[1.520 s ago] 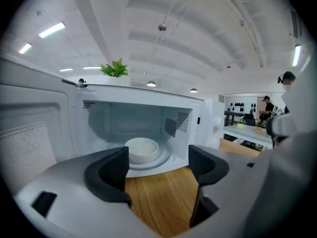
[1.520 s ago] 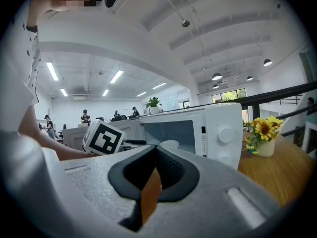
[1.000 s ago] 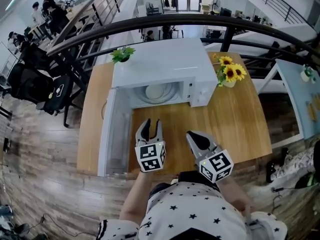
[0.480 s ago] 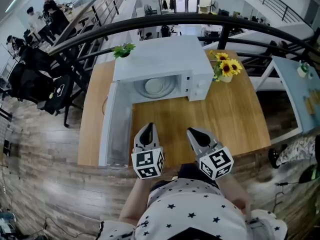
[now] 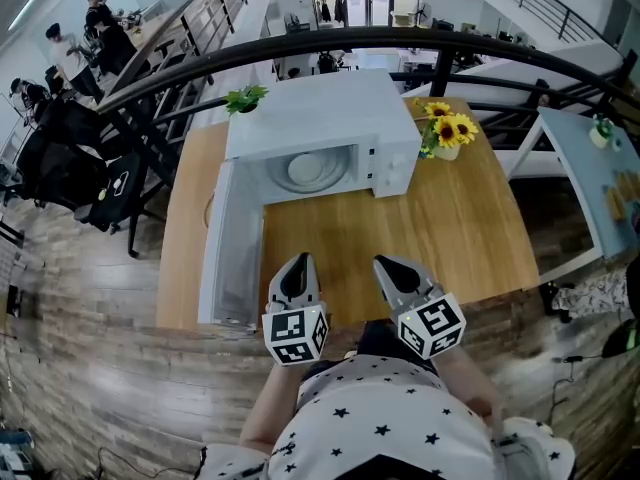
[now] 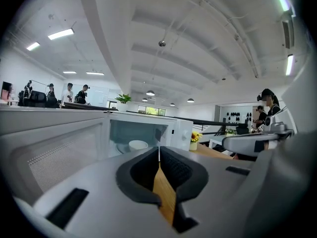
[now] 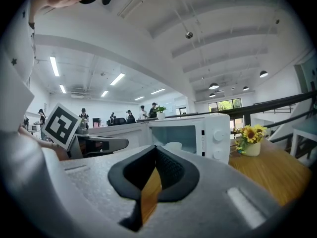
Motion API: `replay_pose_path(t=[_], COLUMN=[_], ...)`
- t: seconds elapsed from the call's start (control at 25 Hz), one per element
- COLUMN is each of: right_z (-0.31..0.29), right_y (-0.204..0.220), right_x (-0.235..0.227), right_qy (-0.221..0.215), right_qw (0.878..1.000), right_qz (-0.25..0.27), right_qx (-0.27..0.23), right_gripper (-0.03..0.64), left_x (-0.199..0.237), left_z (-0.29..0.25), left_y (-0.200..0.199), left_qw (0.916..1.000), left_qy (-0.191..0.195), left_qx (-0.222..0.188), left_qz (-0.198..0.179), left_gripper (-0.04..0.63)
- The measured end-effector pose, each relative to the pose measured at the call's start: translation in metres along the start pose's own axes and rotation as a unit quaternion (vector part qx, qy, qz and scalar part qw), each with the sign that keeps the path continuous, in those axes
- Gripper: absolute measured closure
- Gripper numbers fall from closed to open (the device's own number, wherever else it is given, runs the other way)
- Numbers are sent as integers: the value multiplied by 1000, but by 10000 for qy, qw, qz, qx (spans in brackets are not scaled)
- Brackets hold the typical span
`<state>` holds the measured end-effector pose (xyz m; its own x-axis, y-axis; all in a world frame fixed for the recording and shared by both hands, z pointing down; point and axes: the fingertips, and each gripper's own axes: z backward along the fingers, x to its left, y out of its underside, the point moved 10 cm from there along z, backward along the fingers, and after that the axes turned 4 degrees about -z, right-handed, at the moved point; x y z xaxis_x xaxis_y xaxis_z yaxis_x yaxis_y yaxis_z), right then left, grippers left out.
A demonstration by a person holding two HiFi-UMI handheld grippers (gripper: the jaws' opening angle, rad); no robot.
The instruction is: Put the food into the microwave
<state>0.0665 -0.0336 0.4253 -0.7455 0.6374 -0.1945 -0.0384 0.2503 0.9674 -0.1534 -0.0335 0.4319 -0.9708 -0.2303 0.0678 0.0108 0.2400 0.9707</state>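
The white microwave (image 5: 320, 128) stands at the back of the wooden table (image 5: 450, 238) with its door (image 5: 232, 248) swung wide open to the left. Inside it, a white bowl (image 5: 307, 169) rests on the turntable; the same bowl (image 6: 137, 145) shows in the left gripper view. My left gripper (image 5: 298, 271) is shut with nothing in it, held over the table's near edge, well short of the oven. Beside it on the right, my right gripper (image 5: 393, 274) is also shut and empty. In the gripper views the left gripper (image 6: 159, 150) and the right gripper (image 7: 155, 148) both point at the microwave's cavity.
A vase of sunflowers (image 5: 445, 133) stands just right of the microwave. A small green plant (image 5: 245, 99) sits behind its left corner. Black railings (image 5: 400, 43) run behind the table. A second table (image 5: 600, 168) is at the far right, and people stand far off at the upper left.
The left gripper's jaws stood apart a second ago and are closed now. Both grippers have drawn back from the microwave toward the table's near edge.
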Motion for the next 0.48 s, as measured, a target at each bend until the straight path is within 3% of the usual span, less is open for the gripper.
replay_pose_path(t=[0.48], right_z=[-1], right_y=[1], right_x=[1], right_qy=[81], right_qw=[10000], right_qz=[22], right_qx=[0], right_gripper=[611], left_x=[0], left_z=[2], left_y=[0], left_qw=[10000], left_qy=[54], left_qx=[-63], left_qz=[-18], left_gripper=[584])
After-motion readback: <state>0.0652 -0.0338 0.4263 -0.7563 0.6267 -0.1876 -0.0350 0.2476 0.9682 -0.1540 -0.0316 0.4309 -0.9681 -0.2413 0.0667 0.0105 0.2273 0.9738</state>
